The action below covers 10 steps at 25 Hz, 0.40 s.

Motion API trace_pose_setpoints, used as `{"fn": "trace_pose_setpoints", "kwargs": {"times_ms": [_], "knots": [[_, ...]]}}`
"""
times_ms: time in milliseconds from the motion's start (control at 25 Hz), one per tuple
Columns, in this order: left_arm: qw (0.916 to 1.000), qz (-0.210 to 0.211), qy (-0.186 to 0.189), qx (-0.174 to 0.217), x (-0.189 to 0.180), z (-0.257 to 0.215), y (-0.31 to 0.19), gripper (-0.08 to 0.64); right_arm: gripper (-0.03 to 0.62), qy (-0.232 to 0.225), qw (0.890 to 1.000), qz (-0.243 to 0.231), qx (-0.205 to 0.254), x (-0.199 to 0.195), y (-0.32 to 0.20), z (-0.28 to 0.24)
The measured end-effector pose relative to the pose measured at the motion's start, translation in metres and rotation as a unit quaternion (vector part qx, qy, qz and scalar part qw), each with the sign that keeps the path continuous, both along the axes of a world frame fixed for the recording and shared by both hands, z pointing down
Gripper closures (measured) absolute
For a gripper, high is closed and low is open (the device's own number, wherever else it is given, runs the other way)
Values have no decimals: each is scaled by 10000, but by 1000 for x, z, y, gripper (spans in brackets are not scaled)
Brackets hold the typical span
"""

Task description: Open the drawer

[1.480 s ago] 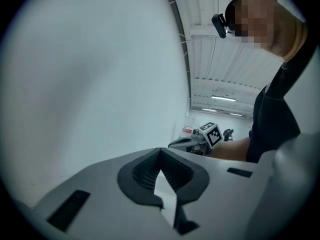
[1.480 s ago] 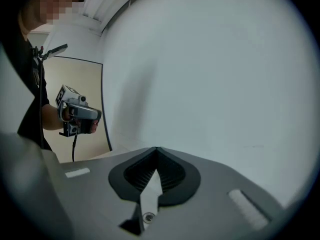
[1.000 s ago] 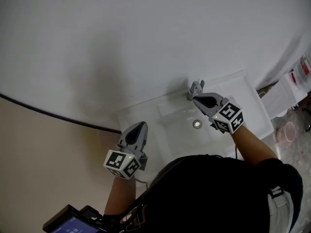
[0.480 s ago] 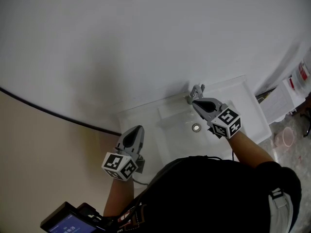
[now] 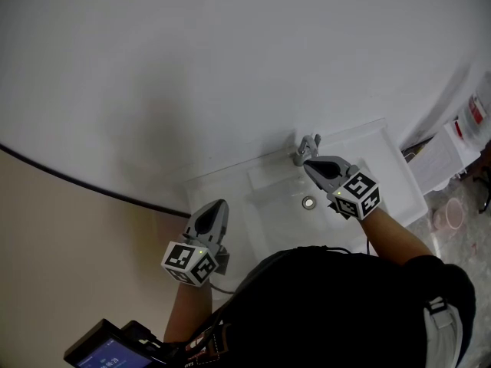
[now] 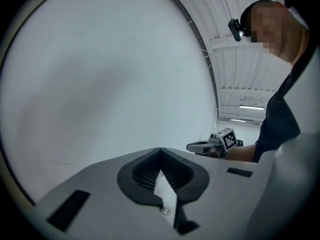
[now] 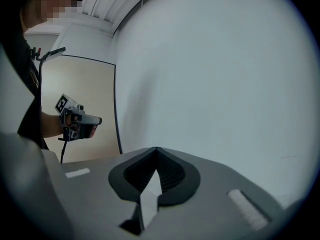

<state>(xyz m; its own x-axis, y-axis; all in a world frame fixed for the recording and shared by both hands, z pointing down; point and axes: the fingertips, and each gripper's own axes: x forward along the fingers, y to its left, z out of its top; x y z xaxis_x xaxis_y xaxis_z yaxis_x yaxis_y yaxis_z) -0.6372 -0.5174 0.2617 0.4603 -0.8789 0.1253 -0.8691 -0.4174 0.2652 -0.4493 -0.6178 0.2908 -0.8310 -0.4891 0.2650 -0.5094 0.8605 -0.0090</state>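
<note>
- Nearest the camera, a person in a dark top point(image 5: 337, 305) stands over a white washbasin point(image 5: 391, 156), with a small screened device point(image 5: 107, 351) at the lower left of the head view.
- The left hand-held gripper point(image 5: 219, 203) hovers off the basin's left corner. Its jaws are closed together with nothing between them, and it points almost level at bare wall.
- The right hand-held gripper point(image 5: 306, 160) hangs over the bowl, above the drain point(image 5: 308, 202) and just beside the tap point(image 5: 308, 144). Its jaws are likewise pressed together and empty; whether the tip touches the tap cannot be told.
- Beyond lies a plain white wall point(image 5: 230, 52), with a beige panel point(image 5: 61, 236) to its left behind a dark edge line.
- The drawer appears in none of the three views. If it belongs to this basin, it most likely sits below the rim, hidden behind the person's body.
- The step in hand looks like finding the drawer front, with the opening itself not begun.
- To do it well, one gripper should drop below the rim until its own camera shows the handle. The jaws should part before they arrive, close squarely on the handle, and pull straight back and level. The other gripper should stay clear of the tap and basin edge.
</note>
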Motion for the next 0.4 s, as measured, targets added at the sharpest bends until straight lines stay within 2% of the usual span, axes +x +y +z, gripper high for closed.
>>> {"fn": "trace_pose_setpoints", "kwargs": {"times_ms": [400], "knots": [[10000,6,10,11,3,0,-1,569,594,23,10000,-5,3,2,0,3]]}}
